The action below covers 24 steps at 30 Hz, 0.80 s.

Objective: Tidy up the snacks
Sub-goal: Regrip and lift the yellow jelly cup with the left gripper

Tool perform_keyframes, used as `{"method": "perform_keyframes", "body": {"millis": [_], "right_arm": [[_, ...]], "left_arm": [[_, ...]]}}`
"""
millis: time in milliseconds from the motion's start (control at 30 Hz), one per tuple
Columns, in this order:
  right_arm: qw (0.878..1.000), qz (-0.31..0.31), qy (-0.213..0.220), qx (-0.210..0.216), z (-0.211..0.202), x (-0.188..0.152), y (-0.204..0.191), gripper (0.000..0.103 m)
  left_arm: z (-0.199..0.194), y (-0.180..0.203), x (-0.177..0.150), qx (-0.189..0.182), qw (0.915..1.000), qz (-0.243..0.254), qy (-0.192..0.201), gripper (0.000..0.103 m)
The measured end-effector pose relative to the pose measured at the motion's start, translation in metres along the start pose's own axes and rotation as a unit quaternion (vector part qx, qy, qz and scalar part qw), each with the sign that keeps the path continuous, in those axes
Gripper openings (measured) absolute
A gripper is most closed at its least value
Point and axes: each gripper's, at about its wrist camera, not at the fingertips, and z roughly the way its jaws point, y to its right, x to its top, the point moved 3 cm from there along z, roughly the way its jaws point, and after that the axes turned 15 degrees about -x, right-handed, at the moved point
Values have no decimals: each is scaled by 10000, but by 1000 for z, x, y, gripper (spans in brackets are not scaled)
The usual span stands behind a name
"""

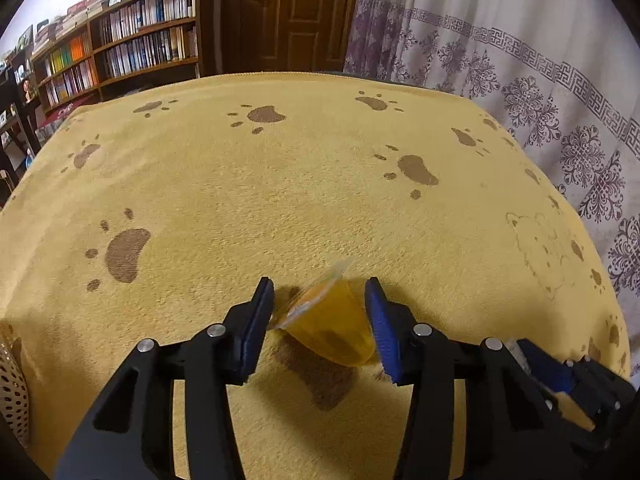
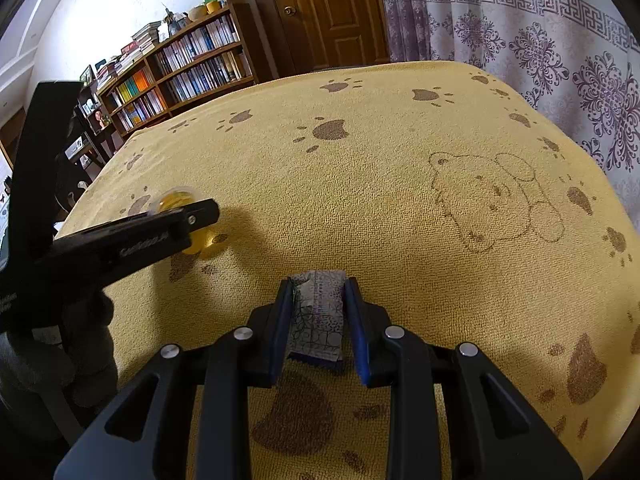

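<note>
Where bookshelves (image 1: 120,48) stand — paw-print blanket (image 1: 320,184).

The jelly cup (image 1: 328,320) sits between the fingers of the left claw (image 1: 320,294), above the table (image 1: 280,184) near its front edge; the wrapped snack (image 2: 318,314) sits in the right claw (image 2: 317,290), to the right of the cup; a perforated basket (image 1: 14,392) stands at the table's front left; a bookshelf (image 1: 120,48) stands beyond the far left corner.
</note>
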Motion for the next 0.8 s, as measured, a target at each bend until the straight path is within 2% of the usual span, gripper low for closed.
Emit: {"method": "perform_keyframes", "body": {"millis": [133,200,233,267,367,500,600,733,800], "right_arm": [[10000,17,6,20,0,0,0,27],[10000,53,20,56,0,0,0,27],[9999,66,27,72,-1,0,1,27],[9999,78,37,92,-2,0,1,27],[9998,96,78,139,-4,0,2,27],[9998,130,72,123,-5,-1,3,27],[9998,136,71,128,-5,-1,2,27],[9998,133,62,145,-5,-2,3,27],[9998,130,58,148,-5,-2,2,27]], "left_arm": [[-17,3,-4,106,9995,224,192,47],[-28,6,-6,128,9988,364,310,39],[-35,9,-7,97,9983,438,366,28],[-42,10,-8,83,9978,486,437,26],[-60,13,-10,93,9964,585,611,26],[-70,8,-13,-40,9973,376,633,26],[-71,2,-19,-248,9984,77,511,30],[-73,-8,-31,-357,9981,-202,465,54],[-72,-13,-37,-363,9980,-296,433,58]]}}
